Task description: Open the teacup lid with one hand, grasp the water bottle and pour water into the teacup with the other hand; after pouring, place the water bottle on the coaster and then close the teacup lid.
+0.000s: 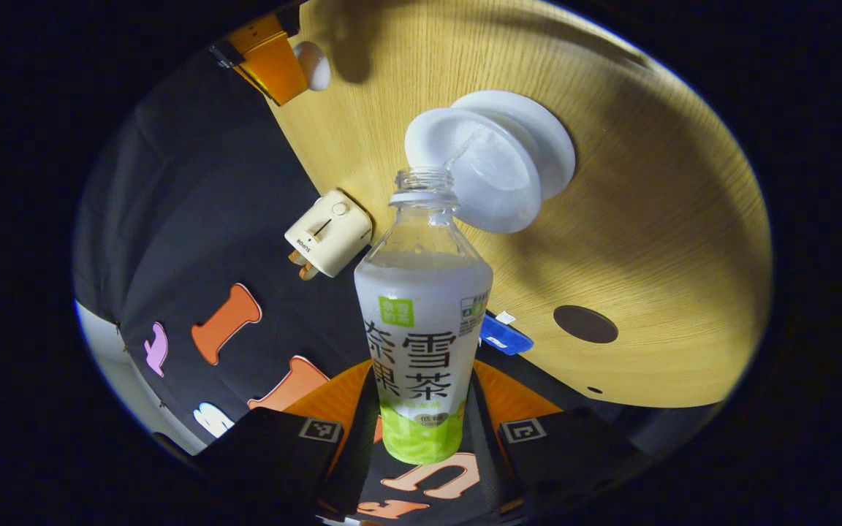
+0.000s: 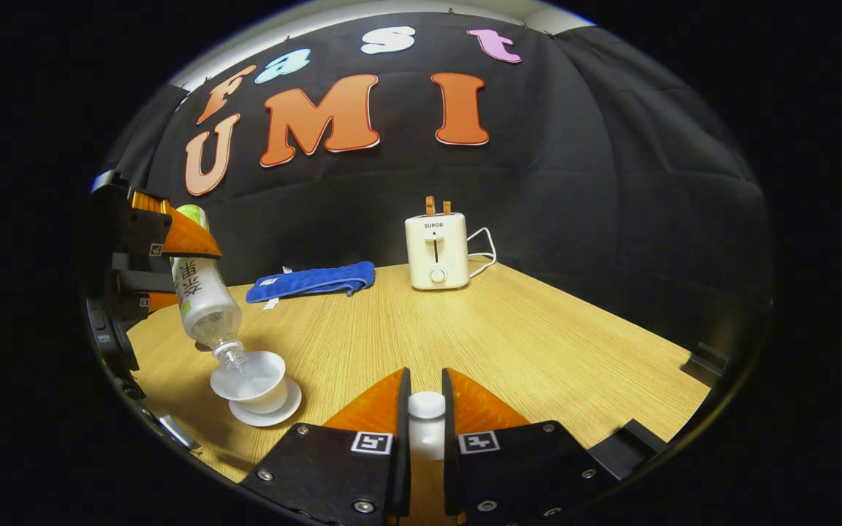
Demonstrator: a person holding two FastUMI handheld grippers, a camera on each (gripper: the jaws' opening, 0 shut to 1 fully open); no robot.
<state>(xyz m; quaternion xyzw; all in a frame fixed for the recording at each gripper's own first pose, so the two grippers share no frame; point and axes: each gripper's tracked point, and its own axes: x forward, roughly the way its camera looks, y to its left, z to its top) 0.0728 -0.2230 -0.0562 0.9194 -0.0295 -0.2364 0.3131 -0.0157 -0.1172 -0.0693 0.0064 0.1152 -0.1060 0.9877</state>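
Bottle point(image 1: 422, 321) tilted over teacup point(image 1: 490, 172)

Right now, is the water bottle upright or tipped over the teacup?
Tipped. In the right gripper view the water bottle slants neck-down in the left gripper, its open mouth just over the uncovered teacup, with water visible in the cup.
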